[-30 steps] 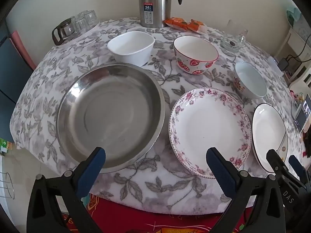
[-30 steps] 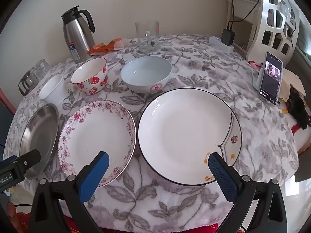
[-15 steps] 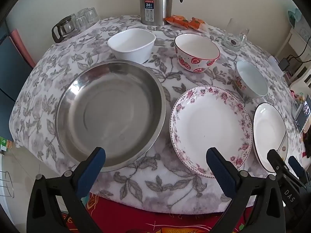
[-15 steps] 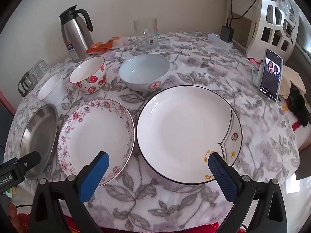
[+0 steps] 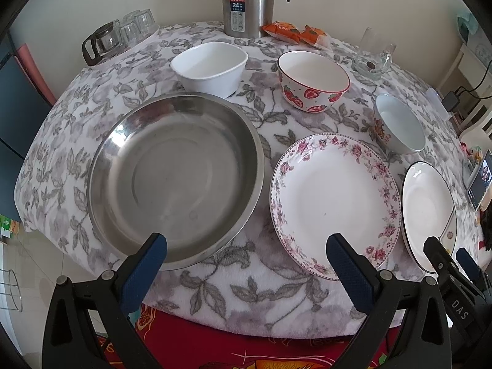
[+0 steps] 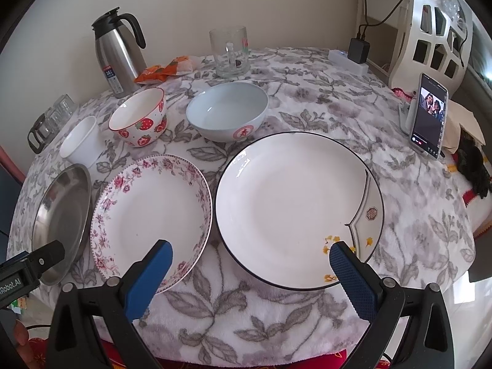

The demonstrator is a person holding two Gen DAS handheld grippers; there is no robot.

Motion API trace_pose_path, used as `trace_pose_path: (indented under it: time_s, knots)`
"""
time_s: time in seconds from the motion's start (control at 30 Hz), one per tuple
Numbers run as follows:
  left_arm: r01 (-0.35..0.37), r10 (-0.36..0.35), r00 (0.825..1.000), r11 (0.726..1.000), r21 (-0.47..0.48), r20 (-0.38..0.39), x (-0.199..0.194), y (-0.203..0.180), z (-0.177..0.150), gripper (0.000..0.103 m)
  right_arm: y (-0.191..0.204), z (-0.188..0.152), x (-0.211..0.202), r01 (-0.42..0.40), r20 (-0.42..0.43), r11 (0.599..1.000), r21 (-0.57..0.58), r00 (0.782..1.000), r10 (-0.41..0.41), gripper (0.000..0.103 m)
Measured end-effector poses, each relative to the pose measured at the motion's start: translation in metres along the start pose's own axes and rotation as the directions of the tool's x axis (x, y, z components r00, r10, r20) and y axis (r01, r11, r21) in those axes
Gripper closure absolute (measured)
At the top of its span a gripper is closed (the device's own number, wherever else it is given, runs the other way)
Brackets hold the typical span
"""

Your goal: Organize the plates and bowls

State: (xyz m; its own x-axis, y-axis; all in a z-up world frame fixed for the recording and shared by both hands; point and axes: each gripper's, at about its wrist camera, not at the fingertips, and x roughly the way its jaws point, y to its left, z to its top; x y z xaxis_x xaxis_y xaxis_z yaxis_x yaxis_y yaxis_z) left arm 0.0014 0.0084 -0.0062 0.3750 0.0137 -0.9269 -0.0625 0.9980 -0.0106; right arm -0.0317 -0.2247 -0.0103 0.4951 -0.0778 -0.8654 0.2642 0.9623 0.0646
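Organizing not yet begun: nothing is stacked.
Left gripper [image 5: 246,259] and right gripper [image 6: 250,259] are hovering wide and empty at the worktop [image 6: 307,98] edge; three plates [image 6: 295,209] and three bowls [image 6: 227,113] are lying apart.

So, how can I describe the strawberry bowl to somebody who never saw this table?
Start at the tall steel thermos at the back of the table. Just in front of it stand three bowls in a row; take the middle one, the strawberry bowl. Only it has red strawberries and a red rim; its neighbours are plain white and pale blue.
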Motion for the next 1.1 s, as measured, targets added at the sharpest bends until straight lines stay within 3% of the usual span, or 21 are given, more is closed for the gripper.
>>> trace_pose_path:
  time_s: [1.1]
  knots:
    - [-0.004,0.003,1.000,1.000,-0.007,-0.011,0.0028,0.0025,-0.0022,0.000,-0.0002,-0.0004,0.0003,0.000,0.000,1.000,-0.003,1.000,0.000,0.000]
